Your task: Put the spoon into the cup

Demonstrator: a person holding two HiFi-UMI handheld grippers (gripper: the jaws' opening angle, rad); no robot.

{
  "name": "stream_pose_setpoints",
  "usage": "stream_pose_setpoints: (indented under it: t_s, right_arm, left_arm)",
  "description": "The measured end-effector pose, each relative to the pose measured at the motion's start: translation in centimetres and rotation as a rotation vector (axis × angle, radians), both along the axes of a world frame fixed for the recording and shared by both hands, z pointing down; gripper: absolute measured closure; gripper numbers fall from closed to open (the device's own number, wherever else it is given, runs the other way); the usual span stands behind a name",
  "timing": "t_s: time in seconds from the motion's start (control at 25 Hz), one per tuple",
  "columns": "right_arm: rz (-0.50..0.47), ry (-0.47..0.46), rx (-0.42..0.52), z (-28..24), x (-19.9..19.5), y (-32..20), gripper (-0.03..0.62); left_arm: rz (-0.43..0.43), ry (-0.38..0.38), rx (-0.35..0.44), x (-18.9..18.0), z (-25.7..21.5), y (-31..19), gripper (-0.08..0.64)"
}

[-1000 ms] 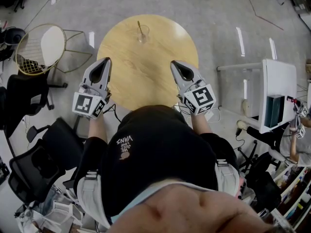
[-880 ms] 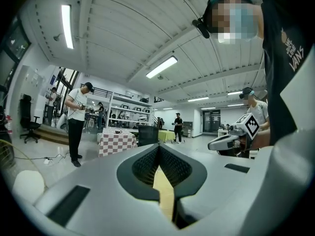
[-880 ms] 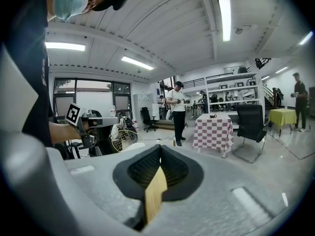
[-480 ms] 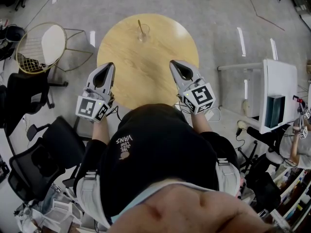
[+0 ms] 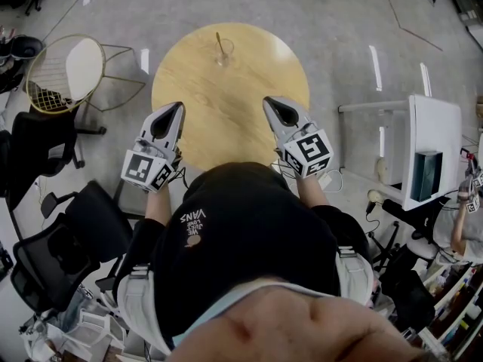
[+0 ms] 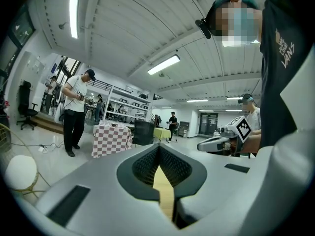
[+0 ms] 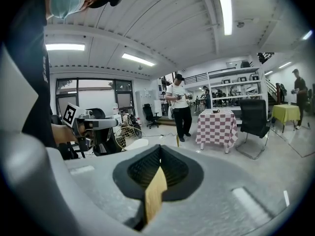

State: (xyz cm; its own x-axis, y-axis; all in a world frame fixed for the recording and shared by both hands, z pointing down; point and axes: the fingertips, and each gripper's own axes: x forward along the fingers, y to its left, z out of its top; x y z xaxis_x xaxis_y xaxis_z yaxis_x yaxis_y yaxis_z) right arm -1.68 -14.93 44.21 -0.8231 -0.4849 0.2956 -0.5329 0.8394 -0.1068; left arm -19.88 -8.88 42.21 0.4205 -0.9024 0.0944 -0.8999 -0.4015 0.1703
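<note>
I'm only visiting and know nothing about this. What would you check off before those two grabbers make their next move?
1. Spoon in the cup: ok, it stands leaning inside.
2. Cup upright on the table: ok, near the far edge.
3. Left gripper empty: ok, jaws together on nothing.
4. Right gripper empty: ok, jaws together on nothing.
5. Grippers apart from the cup: ok, both by the near edge.
6. Which spoon end is down: cannot tell, too small.

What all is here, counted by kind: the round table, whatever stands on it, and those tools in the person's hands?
table: 1
cup: 1
spoon: 1, standing in the cup
grippers: 2, the left gripper and the right gripper
total: 5
</note>
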Motion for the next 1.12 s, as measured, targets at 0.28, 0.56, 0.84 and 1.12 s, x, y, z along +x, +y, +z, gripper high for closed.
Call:
stream_pose_setpoints:
  t_s: [0.28, 0.56, 0.84, 1.12]
  right_arm:
    - [-0.001, 0.013, -0.018, 0.6, 0.0, 0.2, 0.594]
    - [0.000, 0.023, -0.036, 1.5, -0.1, 0.2, 0.594]
    - [0.009, 0.053, -0.030, 1.9, 0.0, 0.1, 0.595]
    - [0.010, 0.055, -0.029, 1.8, 0.2, 0.3, 0.595]
  left_arm:
    - [0.008, -0.006, -0.003, 0.1, 0.4, 0.1, 0.549]
    - [0.015, -0.002, -0.018, 0.3, 1.0, 0.2, 0.549]
    - [-0.001, 0.010, -0.035, 0.2, 1.6, 0.3, 0.549]
    - [0.001, 0.009, -0.035, 0.3, 1.6, 0.4, 0.549]
